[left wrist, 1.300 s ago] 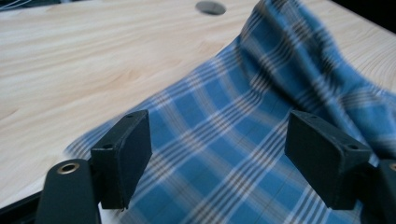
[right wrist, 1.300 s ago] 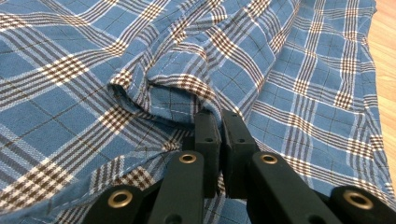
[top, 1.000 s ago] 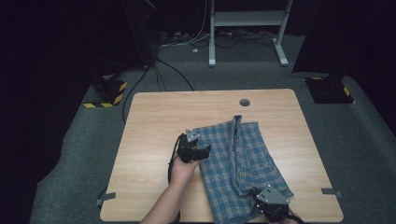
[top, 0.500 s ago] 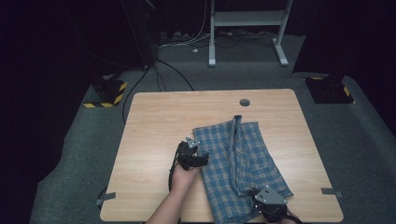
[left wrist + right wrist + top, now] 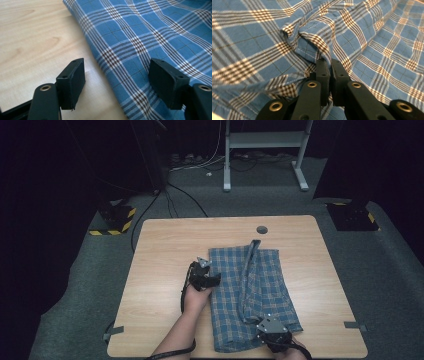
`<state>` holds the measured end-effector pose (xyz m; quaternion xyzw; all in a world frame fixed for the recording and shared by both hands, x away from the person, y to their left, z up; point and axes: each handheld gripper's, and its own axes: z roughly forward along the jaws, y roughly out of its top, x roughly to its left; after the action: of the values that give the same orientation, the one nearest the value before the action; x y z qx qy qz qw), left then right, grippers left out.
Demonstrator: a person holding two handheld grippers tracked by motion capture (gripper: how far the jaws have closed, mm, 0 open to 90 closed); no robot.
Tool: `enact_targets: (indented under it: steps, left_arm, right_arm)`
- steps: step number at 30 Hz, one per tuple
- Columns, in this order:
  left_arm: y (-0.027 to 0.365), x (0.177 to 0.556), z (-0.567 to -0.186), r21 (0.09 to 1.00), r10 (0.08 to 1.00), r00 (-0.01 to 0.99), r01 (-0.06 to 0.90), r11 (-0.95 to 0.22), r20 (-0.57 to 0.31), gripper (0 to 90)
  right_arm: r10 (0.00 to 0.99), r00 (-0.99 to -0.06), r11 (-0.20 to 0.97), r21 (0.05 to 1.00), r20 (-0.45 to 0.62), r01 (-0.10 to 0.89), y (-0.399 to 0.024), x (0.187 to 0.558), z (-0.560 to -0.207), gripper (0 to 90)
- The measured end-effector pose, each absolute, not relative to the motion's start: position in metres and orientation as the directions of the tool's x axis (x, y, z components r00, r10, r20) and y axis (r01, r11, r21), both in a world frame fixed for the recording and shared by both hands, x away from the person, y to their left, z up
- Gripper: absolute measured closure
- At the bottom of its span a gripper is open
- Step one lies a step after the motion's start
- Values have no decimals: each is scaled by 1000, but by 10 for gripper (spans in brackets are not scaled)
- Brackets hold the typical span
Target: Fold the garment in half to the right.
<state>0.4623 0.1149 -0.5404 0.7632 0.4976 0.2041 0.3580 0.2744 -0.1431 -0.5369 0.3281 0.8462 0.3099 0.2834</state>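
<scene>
Here the blue plaid cloth [image 5: 250, 295] lies folded on the right half of the wooden table [image 5: 165, 250], a narrow strip of it running up toward the round cable hole [image 5: 261, 229]. The left gripper [image 5: 212, 281] sits at the cloth's left edge, its jaws apart and just closing in, one over bare wood and one over fabric. The right gripper [image 5: 265, 330], at the near edge, has its jaws pressed together on a fold of the cloth.

Blue plaid cloth [image 5: 252, 295], folded lengthwise w/ center ridge, flat on table's right half.
</scene>
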Motion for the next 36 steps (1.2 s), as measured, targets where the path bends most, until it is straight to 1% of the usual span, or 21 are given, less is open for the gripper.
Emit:
enact_targets:
  steps: [7, 10, 14, 16, 17, 18, 21, 22, 23, 25, 28, 30, 32, 36]
  left_arm:
    - [120, 486, -538, 734, 914, 402, 634, -245, -42, 300]
    - [120, 492, -538, 740, 921, 388, 632, -229, -46, 299]
    - [120, 494, -539, 748, 925, 376, 629, -212, -54, 292]
    - [123, 490, -538, 741, 930, 357, 647, -178, -88, 276]
    - [123, 490, -538, 741, 930, 357, 647, -178, -88, 265]
    - [124, 485, -537, 741, 927, 362, 648, -176, -96, 265]
    - [125, 461, -535, 763, 904, 422, 606, -226, -68, 263]
    - [125, 461, -535, 763, 904, 422, 606, -226, -68, 263]
    - [129, 446, -535, 763, 895, 440, 603, -233, -74, 264]
    - [132, 431, -534, 769, 887, 455, 594, -237, -78, 262]
    - [135, 410, -532, 784, 882, 460, 583, -213, -102, 258]
    - [137, 398, -528, 796, 882, 448, 582, -164, -146, 247]
    - [137, 392, -527, 798, 880, 450, 581, -159, -153, 244]
    - [125, 363, -534, 776, 864, 499, 569, -272, -63, 236]
  right_arm:
    - [721, -633, 602, 708, -283, 369, -125, 288, -537, 849]
    - [725, -630, 596, 713, -279, 369, -122, 293, -539, 848]
    - [727, -631, 588, 719, -271, 369, -120, 298, -539, 848]
    - [728, -632, 586, 720, -266, 372, -121, 298, -539, 848]
    - [728, -632, 586, 720, -266, 372, -121, 298, -539, 848]
    - [729, -631, 586, 719, -266, 373, -121, 297, -539, 848]
    - [729, -629, 585, 722, -269, 370, -123, 293, -536, 846]
    - [726, -631, 589, 722, -275, 364, -124, 291, -535, 846]
    - [728, -629, 587, 721, -273, 367, -126, 289, -535, 846]
    - [729, -629, 587, 721, -271, 368, -128, 286, -535, 846]
    - [726, -629, 592, 716, -276, 369, -131, 281, -535, 846]
    - [727, -629, 593, 715, -278, 370, -133, 278, -535, 846]
    - [728, -627, 591, 717, -277, 369, -134, 276, -535, 846]
    - [737, -622, 577, 725, -264, 376, -141, 266, -534, 845]
